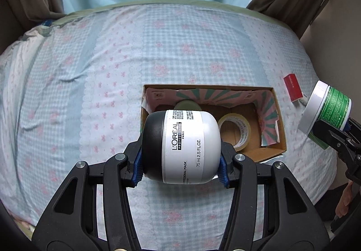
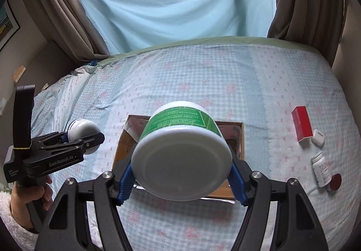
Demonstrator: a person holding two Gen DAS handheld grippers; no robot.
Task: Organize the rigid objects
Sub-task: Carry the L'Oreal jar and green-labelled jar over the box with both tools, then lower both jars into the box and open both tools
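My left gripper [image 1: 180,160] is shut on a white L'Oréal mask jar [image 1: 187,147] with a black lid, held just in front of the open cardboard box [image 1: 281,135]. Inside the box lie a roll of clear tape [image 1: 234,131] and a partly hidden round object [image 1: 187,105]. My right gripper [image 2: 182,180] is shut on a green-labelled jar [image 2: 180,154] with a white lid, held above the box [image 2: 123,147]. The right gripper with its jar [image 1: 327,108] shows at the right edge of the left wrist view. The left gripper with its jar [image 2: 81,131] shows at the left of the right wrist view.
On the checked bedsheet [image 2: 203,84] to the right of the box lie a red carton [image 2: 301,124], a white earbud case [image 2: 318,137], a white pill bottle [image 2: 321,169] and a dark red cap [image 2: 336,181]. Curtains [image 2: 74,25] and a blue sheet [image 2: 176,2] hang behind the bed.
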